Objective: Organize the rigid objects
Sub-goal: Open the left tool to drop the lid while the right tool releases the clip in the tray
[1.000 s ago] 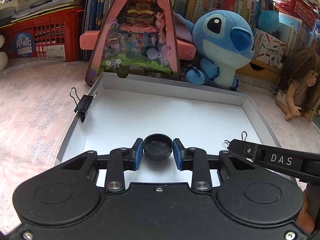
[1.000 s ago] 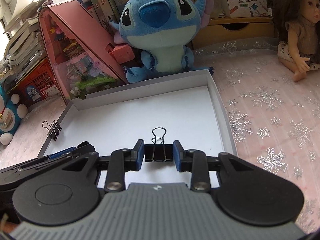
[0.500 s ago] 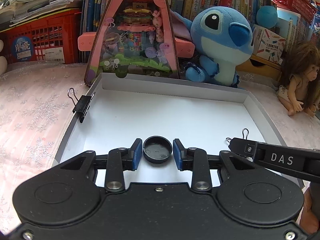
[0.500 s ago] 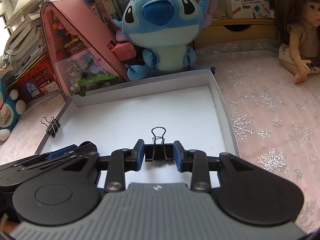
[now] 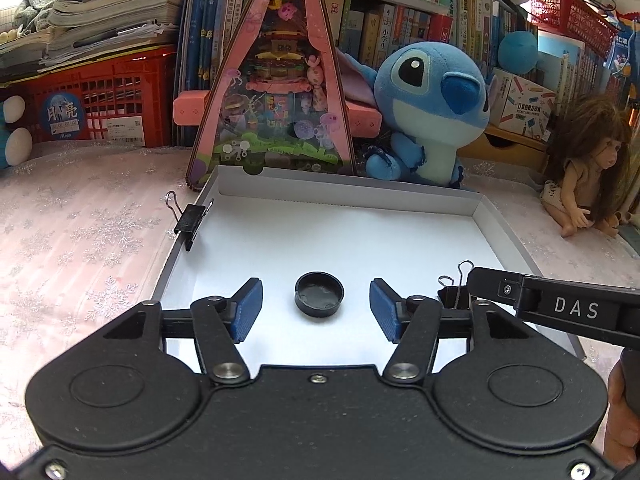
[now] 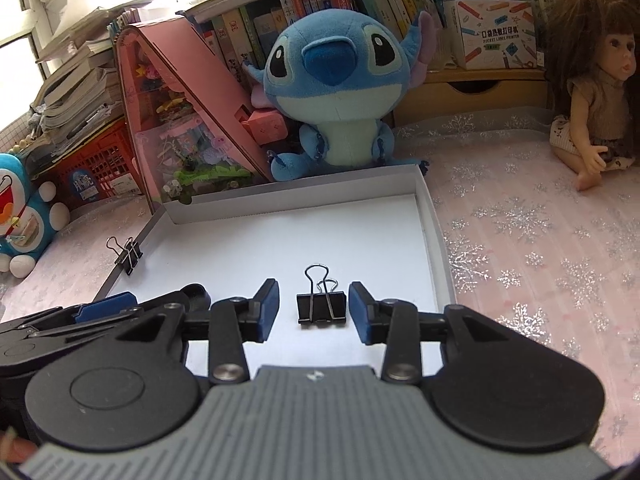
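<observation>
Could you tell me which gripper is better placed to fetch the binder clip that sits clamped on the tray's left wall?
The left gripper. It is open, its cap lies free on the tray, and the clamped clip sits on its side. The right gripper is farther across.

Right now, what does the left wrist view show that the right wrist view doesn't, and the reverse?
Only the left wrist view shows the black cap lying in the white tray between the open left gripper.

Only the right wrist view shows the Doraemon toy and the open right gripper with its pads apart from the loose binder clip.

Both show the tray, the loose clip, the clip on the tray's left wall and the Stitch plush.
</observation>
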Tool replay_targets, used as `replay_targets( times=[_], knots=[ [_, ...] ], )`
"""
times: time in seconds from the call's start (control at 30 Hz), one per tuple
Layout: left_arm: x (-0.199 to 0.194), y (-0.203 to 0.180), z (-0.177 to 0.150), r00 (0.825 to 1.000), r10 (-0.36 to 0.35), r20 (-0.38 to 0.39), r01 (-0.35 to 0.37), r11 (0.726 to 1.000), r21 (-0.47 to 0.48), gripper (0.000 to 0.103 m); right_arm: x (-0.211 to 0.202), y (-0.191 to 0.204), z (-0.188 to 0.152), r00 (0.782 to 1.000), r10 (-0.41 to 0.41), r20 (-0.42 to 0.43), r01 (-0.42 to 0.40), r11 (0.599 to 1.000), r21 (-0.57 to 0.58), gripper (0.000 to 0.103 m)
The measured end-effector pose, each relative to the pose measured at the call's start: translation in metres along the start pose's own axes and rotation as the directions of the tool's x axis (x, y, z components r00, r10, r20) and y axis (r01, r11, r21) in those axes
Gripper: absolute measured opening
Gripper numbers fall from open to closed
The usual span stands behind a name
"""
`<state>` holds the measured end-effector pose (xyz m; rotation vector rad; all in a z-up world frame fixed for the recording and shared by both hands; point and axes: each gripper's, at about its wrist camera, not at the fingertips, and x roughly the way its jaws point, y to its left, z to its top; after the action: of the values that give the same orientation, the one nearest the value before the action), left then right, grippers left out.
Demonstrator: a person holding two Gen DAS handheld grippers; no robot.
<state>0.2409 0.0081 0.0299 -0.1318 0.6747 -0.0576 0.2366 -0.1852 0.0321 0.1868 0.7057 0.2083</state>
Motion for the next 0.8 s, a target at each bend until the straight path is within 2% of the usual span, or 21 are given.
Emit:
replay_targets(
  times=[0.23, 0.43, 0.8],
  knots=[
    [-0.042, -0.005, -0.021, 0.998, -0.036, 0.052, 0.033, 0.998, 0.044, 0.071, -0.037, 0.0, -0.015, 0.998, 0.015, 0.055, -0.011, 0.997, -0.074, 0.061],
    [-0.082, -0.006, -0.047, 0.994, -0.088, 0.067, 0.085, 0.995, 0.052, 0.073, -0.07, -0.001, -0.038, 0.995, 0.031, 0.095, -0.017, 0.989, -0.144, 0.066],
    [-0.126, -0.003, -0.097, 0.992, -0.103, 0.075, 0.098, 0.993, 0.071, 0.073, -0.109, 0.004, -0.088, 0.991, 0.047, 0.129, -0.017, 0.974, -0.225, 0.071]
  ],
)
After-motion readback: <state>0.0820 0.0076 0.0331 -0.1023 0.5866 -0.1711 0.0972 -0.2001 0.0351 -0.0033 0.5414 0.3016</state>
